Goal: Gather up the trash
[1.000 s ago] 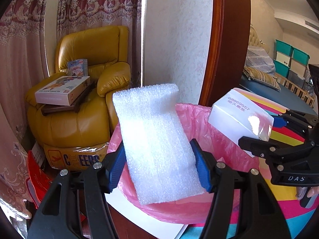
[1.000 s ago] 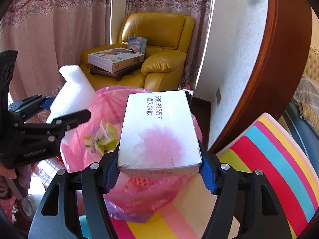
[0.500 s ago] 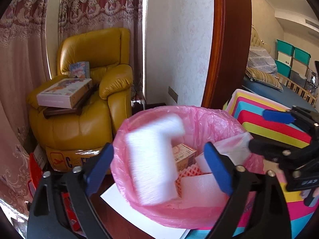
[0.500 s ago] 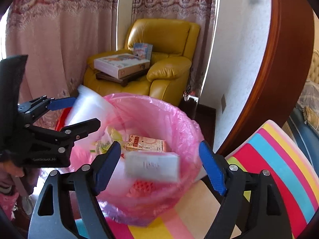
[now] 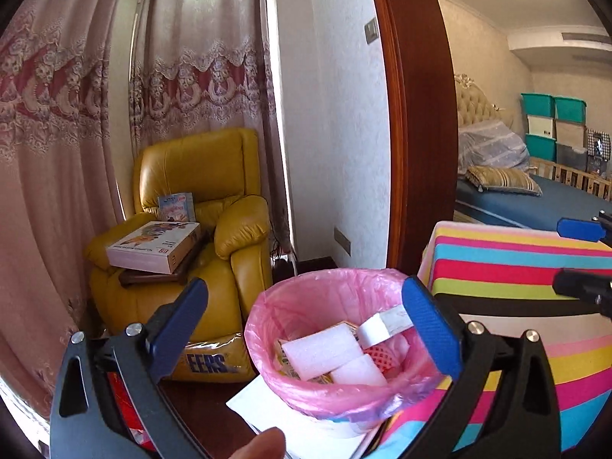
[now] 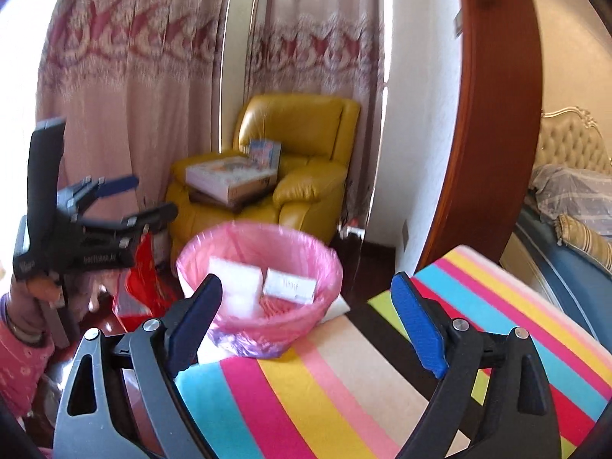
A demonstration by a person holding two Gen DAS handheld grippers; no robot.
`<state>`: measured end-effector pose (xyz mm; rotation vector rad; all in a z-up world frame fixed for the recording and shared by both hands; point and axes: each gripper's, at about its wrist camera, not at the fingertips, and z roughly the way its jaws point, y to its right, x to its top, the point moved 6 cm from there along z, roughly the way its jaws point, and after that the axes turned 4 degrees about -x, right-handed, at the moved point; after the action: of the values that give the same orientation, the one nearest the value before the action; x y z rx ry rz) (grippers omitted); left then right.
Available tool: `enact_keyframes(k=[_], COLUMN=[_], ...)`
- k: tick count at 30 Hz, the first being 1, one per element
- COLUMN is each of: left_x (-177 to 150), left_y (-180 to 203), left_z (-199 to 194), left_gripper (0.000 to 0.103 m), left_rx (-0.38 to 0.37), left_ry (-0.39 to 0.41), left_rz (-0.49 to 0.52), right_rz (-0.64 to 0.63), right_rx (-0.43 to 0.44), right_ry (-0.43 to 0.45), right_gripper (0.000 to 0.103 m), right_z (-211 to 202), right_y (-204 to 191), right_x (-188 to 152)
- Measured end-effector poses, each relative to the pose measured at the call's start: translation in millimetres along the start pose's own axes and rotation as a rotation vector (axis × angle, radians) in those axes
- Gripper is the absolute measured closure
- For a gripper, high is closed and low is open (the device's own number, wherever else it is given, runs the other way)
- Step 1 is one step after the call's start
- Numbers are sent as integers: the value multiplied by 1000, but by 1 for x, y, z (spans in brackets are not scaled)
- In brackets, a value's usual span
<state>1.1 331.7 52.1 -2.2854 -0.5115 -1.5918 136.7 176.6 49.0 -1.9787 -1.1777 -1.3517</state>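
Note:
A bin lined with a pink bag (image 5: 267, 325) (image 6: 325, 267) stands on the floor beside a striped surface. Inside lie white foam pieces (image 5: 323, 352) (image 6: 235, 277) and a white box (image 5: 384, 325) (image 6: 289, 287) among other scraps. My left gripper (image 5: 302, 329) hangs above and in front of the bin, its jaws still opening, nothing between the blue pads. My right gripper (image 6: 310, 325) is drawn back over the striped surface, jaws also opening and empty. The left gripper (image 6: 134, 201) shows at the left of the right wrist view, the right gripper's blue fingertips (image 5: 579, 228) at the right edge of the left wrist view.
A yellow armchair (image 5: 214, 206) with boxes on it (image 5: 153, 246) stands behind the bin by patterned curtains. A striped mat-covered surface (image 6: 344, 382) lies in front. A wooden door frame (image 5: 417, 114) rises at the right, a bedroom beyond. White paper (image 5: 267, 413) and a red bag (image 6: 134, 287) lie on the floor.
Both grippers opened and let go: the foam piece and the white box dropped into the pink-lined bin. Both grippers then drew back and rose, so the bin looks smaller and lower.

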Motion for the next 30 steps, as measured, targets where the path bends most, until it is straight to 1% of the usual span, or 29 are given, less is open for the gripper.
enact_keyframes(k=[2, 4, 7, 9, 11, 12, 14, 17, 20, 26, 30], left_x=[-7, -19, -41, -55, -71, -77, -87, -96, -102, -102, -100], left_y=[5, 12, 23, 28, 32, 34, 36, 41, 48, 53, 54], left_z=[-19, -30, -44, -55, -64, -65, -69, -70, -67, -67, -67], left_gripper=[5, 5, 5, 5, 5, 5, 5, 5, 5, 5, 5], left_rx=[15, 27, 30, 37, 38, 35, 13, 4, -9, -18, -14], left_ry=[-16, -47, -110, -138, -160, -172, -189, -195, -201, -189, -176], left_rz=[-27, -36, -35, -37, -54, -61, -84, -89, -85, -79, -75], right_rz=[5, 10, 40, 64, 93, 115, 121, 121, 113, 108, 115], right_rx=[18, 39, 39, 23, 29, 36, 27, 25, 23, 20, 22], right_ry=[10, -1, -25, -49, -78, -95, -108, -134, -135, -124, -93], right_gripper=[19, 19, 19, 19, 19, 19, 19, 19, 19, 19, 19], right_z=[-12, -22, -25, -24, -21, -20, -19, -15, -15, -16, -21], right_y=[1, -2, -5, -4, -4, -3, -4, -6, -10, -13, -11], right_x=[0, -9, -31, -52, -68, -79, -89, -100, -105, -105, -101])
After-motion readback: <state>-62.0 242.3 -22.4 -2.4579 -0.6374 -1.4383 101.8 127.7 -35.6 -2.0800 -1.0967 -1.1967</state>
